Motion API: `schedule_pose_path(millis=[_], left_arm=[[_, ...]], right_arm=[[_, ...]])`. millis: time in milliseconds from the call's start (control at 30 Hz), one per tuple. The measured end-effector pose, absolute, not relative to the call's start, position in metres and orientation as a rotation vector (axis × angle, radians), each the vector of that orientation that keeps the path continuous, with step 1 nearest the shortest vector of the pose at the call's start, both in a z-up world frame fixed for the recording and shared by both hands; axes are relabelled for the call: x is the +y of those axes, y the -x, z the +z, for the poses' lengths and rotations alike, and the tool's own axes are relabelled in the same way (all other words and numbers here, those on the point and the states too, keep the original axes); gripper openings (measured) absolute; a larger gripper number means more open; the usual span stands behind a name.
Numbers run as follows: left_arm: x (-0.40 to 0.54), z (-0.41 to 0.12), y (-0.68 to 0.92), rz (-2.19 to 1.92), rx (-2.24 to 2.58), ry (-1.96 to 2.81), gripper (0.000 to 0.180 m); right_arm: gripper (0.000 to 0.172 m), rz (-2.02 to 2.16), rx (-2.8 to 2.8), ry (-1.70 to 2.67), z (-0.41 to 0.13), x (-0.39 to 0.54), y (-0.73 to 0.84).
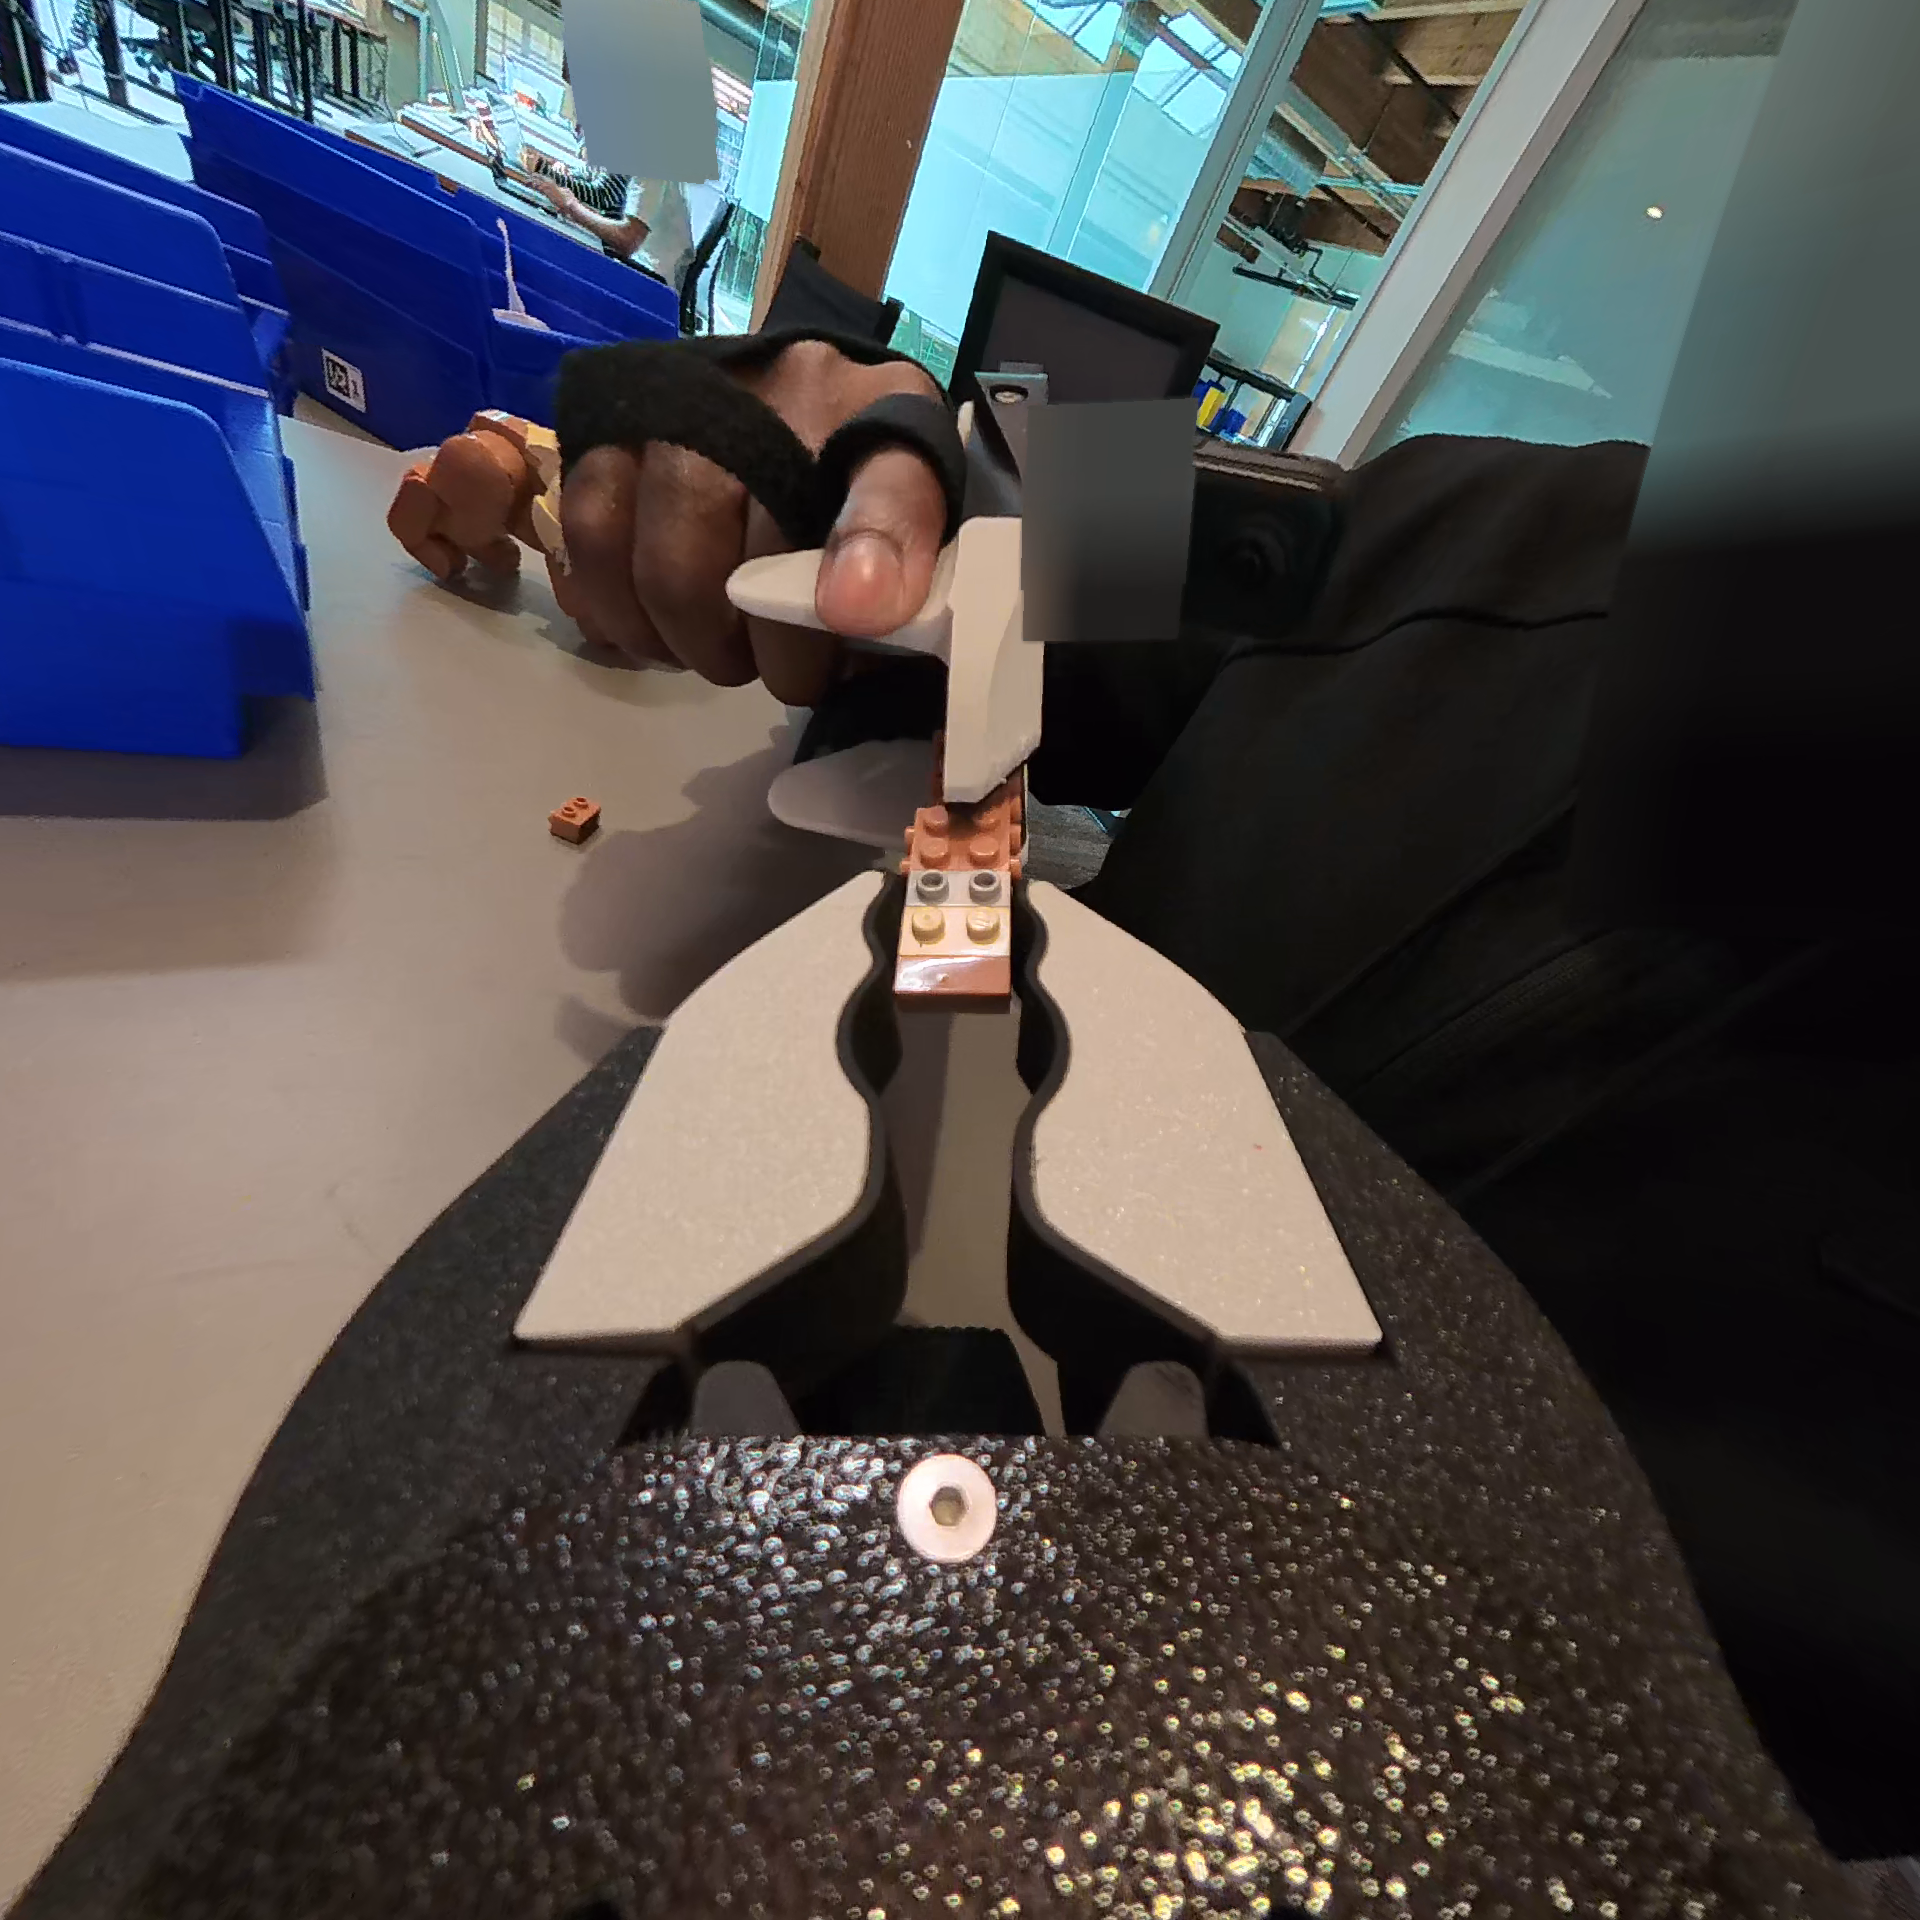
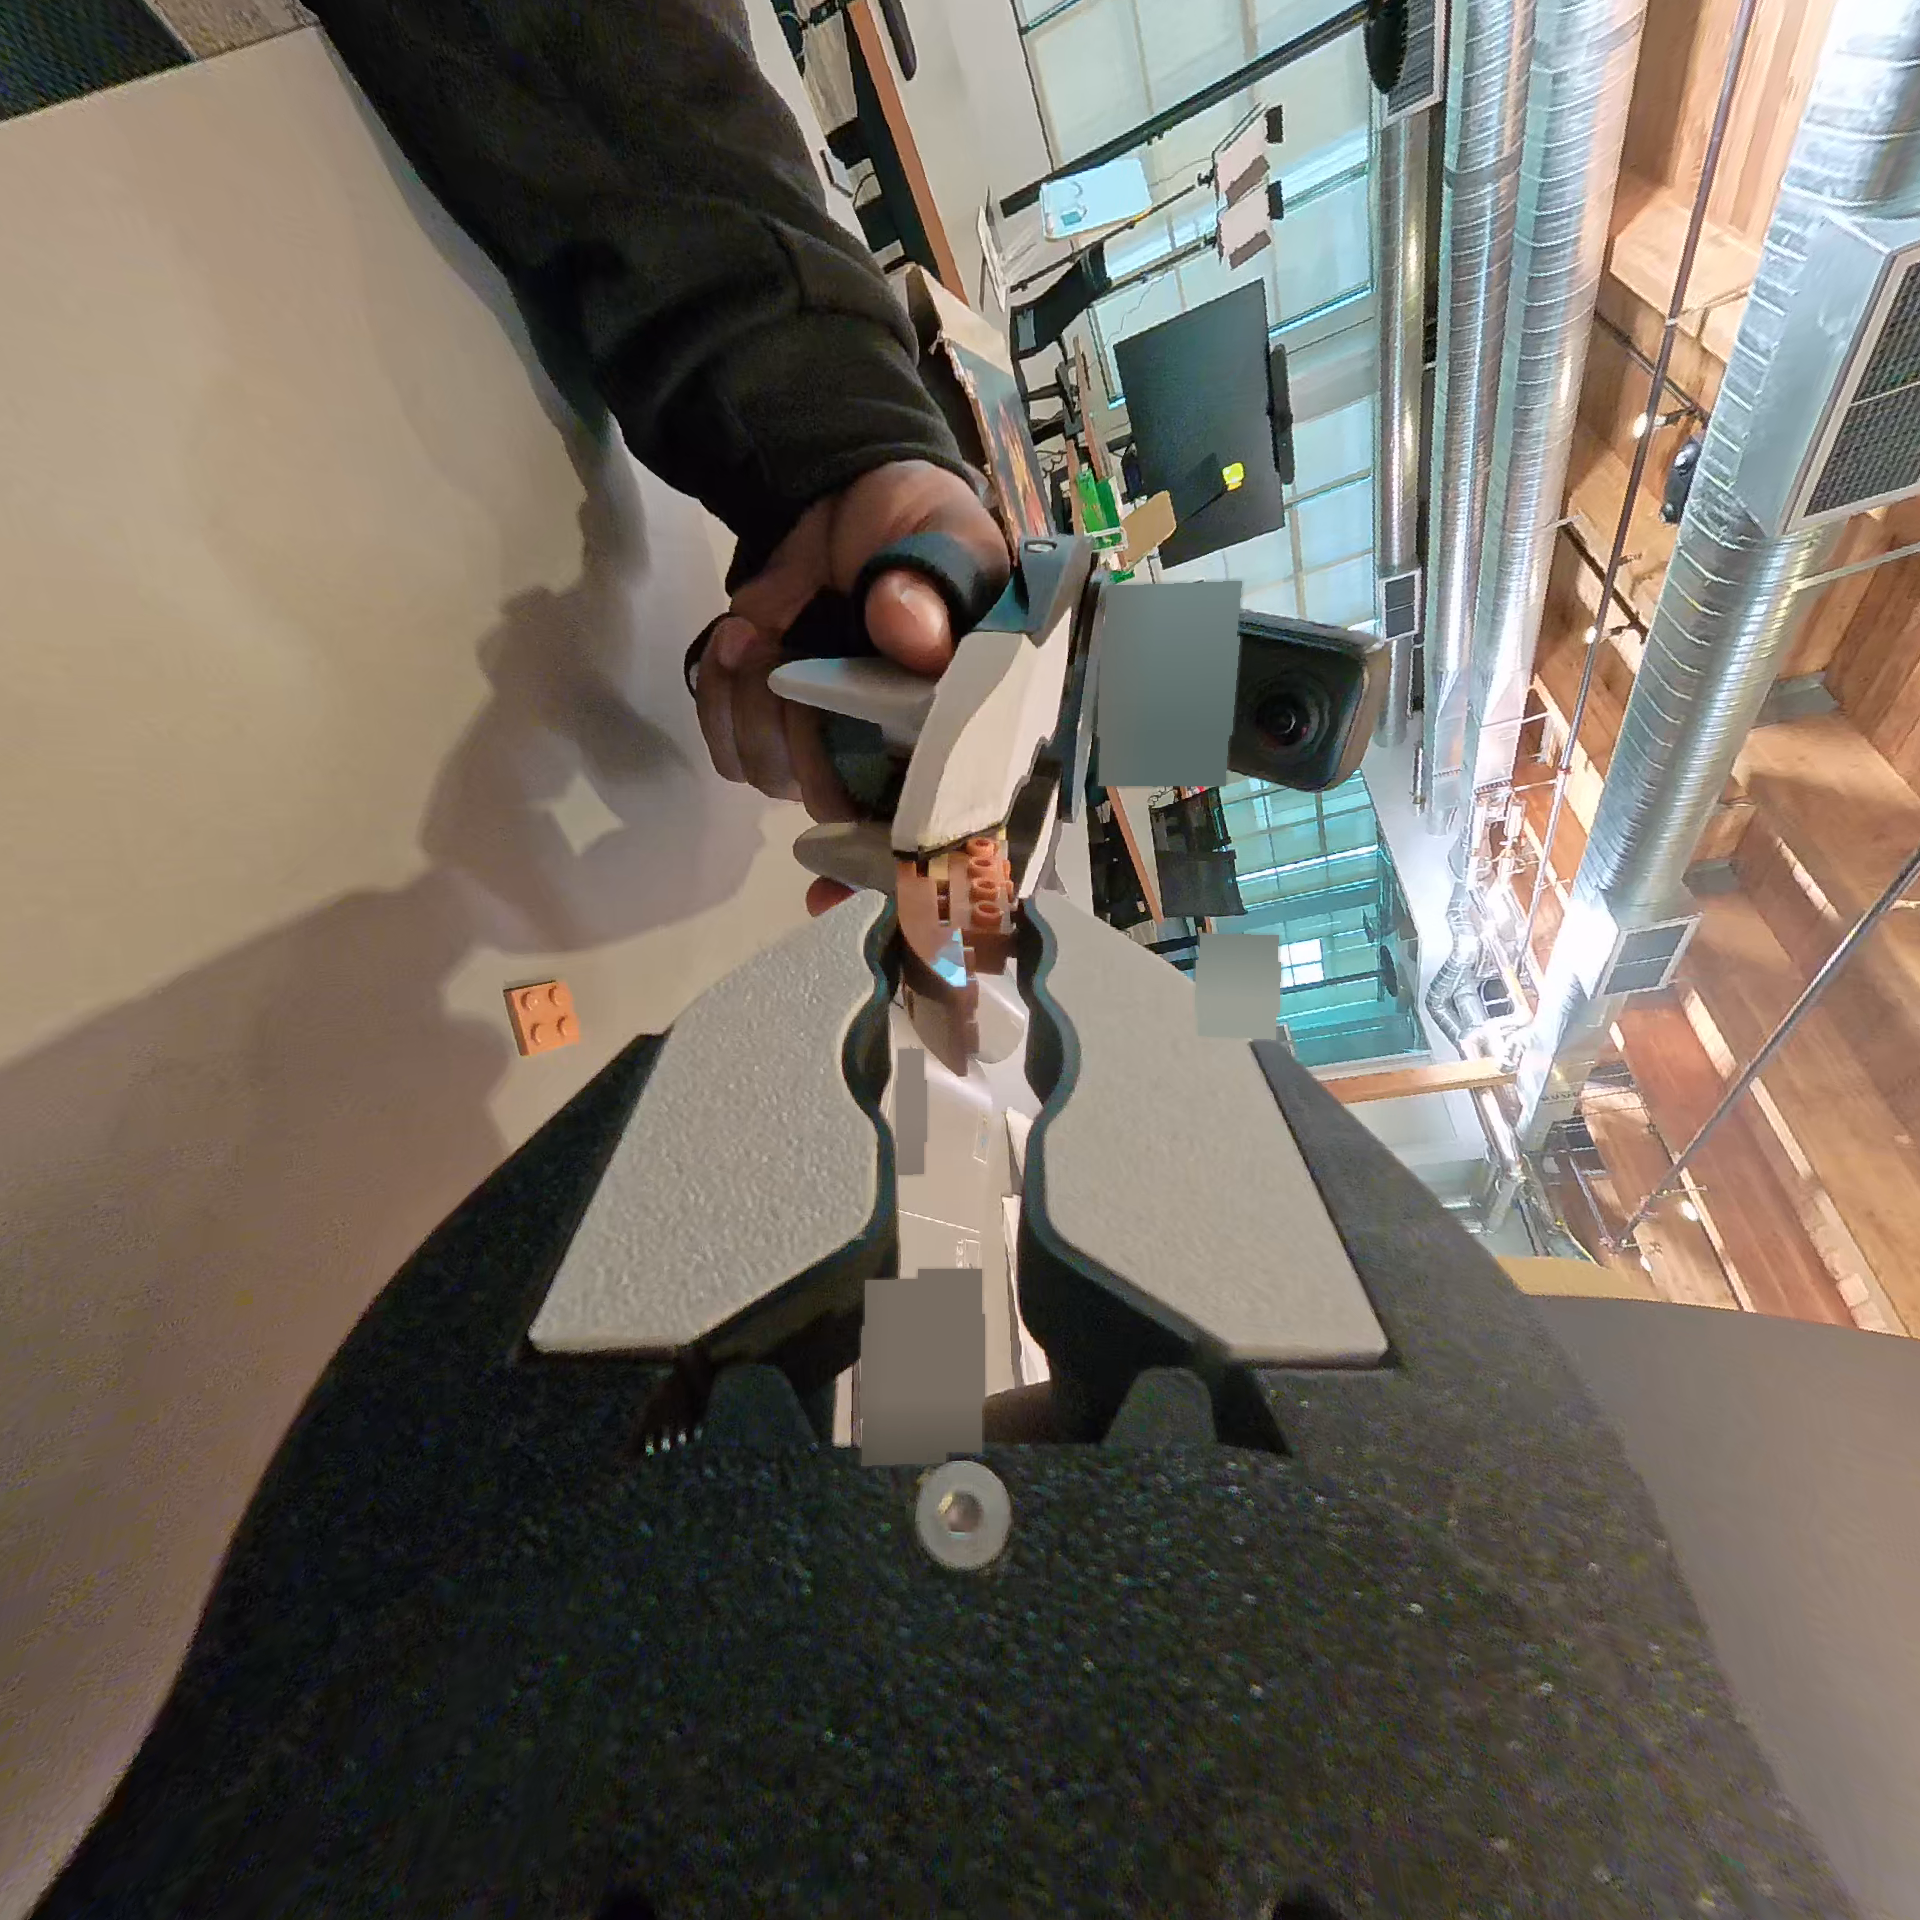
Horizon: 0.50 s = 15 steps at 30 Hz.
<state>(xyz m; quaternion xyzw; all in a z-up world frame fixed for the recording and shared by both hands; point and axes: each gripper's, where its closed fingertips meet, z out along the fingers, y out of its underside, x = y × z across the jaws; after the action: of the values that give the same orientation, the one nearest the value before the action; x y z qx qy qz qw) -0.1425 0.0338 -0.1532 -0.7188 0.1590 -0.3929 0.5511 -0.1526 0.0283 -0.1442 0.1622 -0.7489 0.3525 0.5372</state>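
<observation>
A small assembly of brown, tan and grey toy bricks (image 1: 954, 925) is held in the air between both grippers. My left gripper (image 1: 958, 920) is shut on its near end, with both pads pressed to its sides. My right gripper shows beyond it in the left wrist view (image 1: 987, 758), held by a hand in a black strap, and clamps the far brown end. In the right wrist view, my right gripper (image 2: 956, 925) is shut on the brown bricks (image 2: 971, 904), and my left gripper (image 2: 966, 810) grips the same piece from the far side.
Blue bins (image 1: 135, 540) line the grey table (image 1: 208, 1039) at the left. A loose small brown brick (image 1: 575, 819) and a brown brick figure (image 1: 468, 499) lie on the table. A brown square plate (image 2: 541, 1016) shows on the table. A dark jacket (image 1: 1455, 779) is at the right. Both grippers' tips are close together, under 4 cm apart.
</observation>
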Motion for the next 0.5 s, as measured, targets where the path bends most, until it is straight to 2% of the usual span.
schedule_pose_path(millis=[500], left_arm=[[0.0361,-0.1586,0.1389,-0.912,0.385,1.735,0.018]], right_arm=[[0.02,0.786,-1.826,-0.401,-0.1511,0.0264,0.1537]])
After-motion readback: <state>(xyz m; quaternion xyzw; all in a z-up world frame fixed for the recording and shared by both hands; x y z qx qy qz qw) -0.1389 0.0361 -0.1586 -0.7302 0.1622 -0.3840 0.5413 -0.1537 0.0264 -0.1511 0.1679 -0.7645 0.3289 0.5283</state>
